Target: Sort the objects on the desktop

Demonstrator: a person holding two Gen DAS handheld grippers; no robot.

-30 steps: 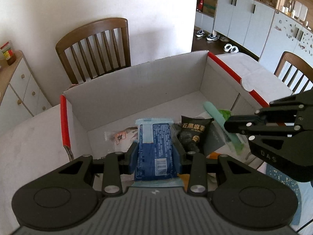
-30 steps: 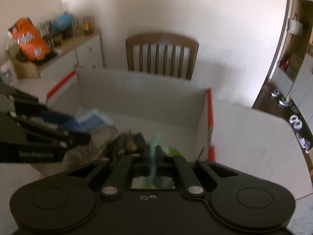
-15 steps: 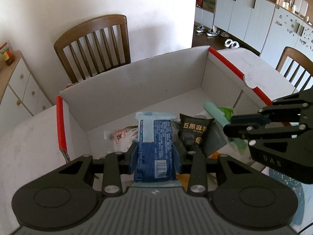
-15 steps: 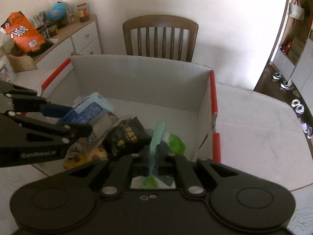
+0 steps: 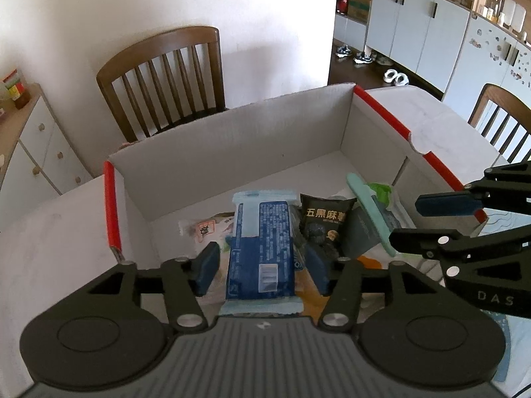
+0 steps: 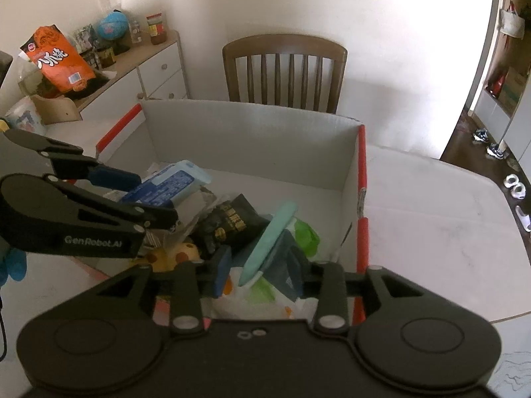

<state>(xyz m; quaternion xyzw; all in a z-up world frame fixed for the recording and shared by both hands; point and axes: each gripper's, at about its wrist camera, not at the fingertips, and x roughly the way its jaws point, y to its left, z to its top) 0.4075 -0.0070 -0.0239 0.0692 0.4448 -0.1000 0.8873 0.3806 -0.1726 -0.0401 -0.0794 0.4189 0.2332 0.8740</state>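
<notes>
Nearest the left wrist camera, left gripper (image 5: 260, 270) with jaws just spread apart, pads standing clear on either side of a blue packet (image 5: 260, 248) that lies lengthwise between them, no longer pinched, resting on the heap inside the cardboard box (image 5: 232, 139). Nearest the right wrist camera, right gripper (image 6: 262, 273) likewise just opened, a mint-green stick (image 6: 268, 242) leaning between its pads without either pressing on it, lower end sunk among a dark folded pouch and green-and-white wrappers. Just beyond, a black snack bag (image 5: 323, 220) propped between the blue packet and the mint-green stick, a small pale sachet with a red label (image 5: 205, 230) to the left of the packet, something yellow with brown spots (image 6: 176, 253) half buried underneath. Judging from that: both items delivered into the box and let go, several others already gathered there at the near end, far half of the box floor bare. Left to do, probably: lifting both grippers out and fetching whatever remains on the white table (image 6: 431, 205); none of that visible around the box here, so the remaining share cannot be told. Farther back, a wooden chair (image 5: 166, 76) against the wall, a sideboard with an orange bag (image 6: 56, 61) and a globe.
</notes>
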